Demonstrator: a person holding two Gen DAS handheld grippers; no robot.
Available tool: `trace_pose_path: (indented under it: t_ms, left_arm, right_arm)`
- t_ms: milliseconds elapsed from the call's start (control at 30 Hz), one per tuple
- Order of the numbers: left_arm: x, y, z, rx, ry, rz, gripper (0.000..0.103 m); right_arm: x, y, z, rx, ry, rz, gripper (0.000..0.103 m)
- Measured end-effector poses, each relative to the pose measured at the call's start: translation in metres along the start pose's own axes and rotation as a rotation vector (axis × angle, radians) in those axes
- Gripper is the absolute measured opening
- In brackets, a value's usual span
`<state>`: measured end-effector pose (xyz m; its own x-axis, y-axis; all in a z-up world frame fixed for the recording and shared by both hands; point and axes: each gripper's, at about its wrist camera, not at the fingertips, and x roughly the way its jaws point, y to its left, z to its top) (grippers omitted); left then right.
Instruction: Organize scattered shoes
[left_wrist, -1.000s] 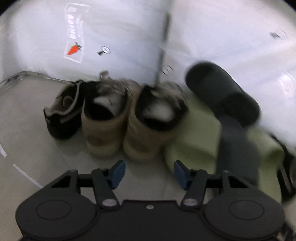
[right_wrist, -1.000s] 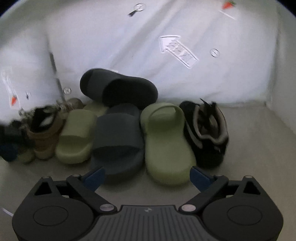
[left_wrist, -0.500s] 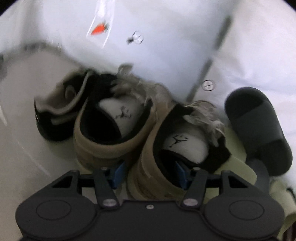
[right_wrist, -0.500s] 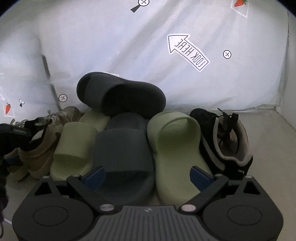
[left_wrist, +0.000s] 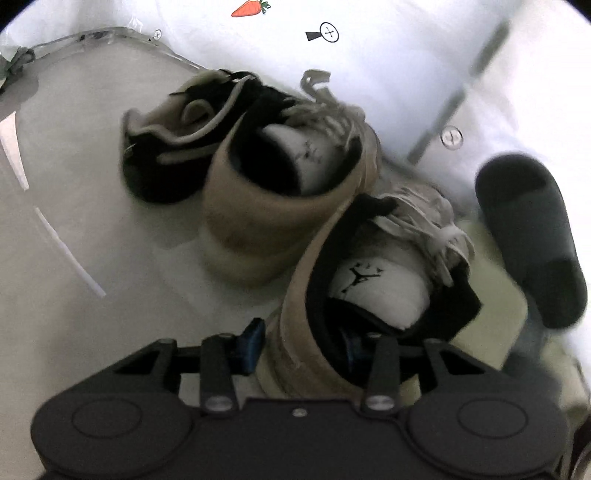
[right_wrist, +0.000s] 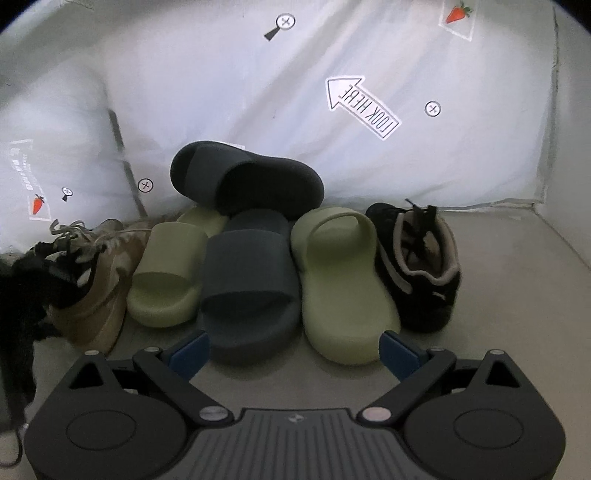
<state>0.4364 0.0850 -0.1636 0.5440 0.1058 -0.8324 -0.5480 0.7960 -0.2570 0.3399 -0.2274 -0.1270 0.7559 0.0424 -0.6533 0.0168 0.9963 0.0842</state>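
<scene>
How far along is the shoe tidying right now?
Done: two tan sneakers sit side by side by the wall. In hand: the left gripper straddles the nearer tan sneaker's heel collar. Left: one dark slide lies atop the row, and the black sneakers are apart; the right gripper is empty.

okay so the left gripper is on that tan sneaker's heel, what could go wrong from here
The left gripper straddles only the heel collar of the near tan sneaker, so lifting may tip or drop it. Its loose laces could snag. The dark slide perched on the other slides might topple if they are jostled.
</scene>
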Motion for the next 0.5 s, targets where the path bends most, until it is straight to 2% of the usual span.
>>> trace_pose_path:
  t_ms: [300, 500]
  left_arm:
    - [-0.064, 0.061, -0.074, 0.055, 0.047, -0.019, 0.038]
    - [-0.107, 0.096, -0.13, 0.118, 0.056, -0.021, 0.036]
  right_arm:
    - [-0.087, -0.003, -0.034, -0.011, -0.077, 0.015, 0.098]
    - [-0.138, -0.009, -0.072, -0.028, -0.066, 0.0, 0.098]
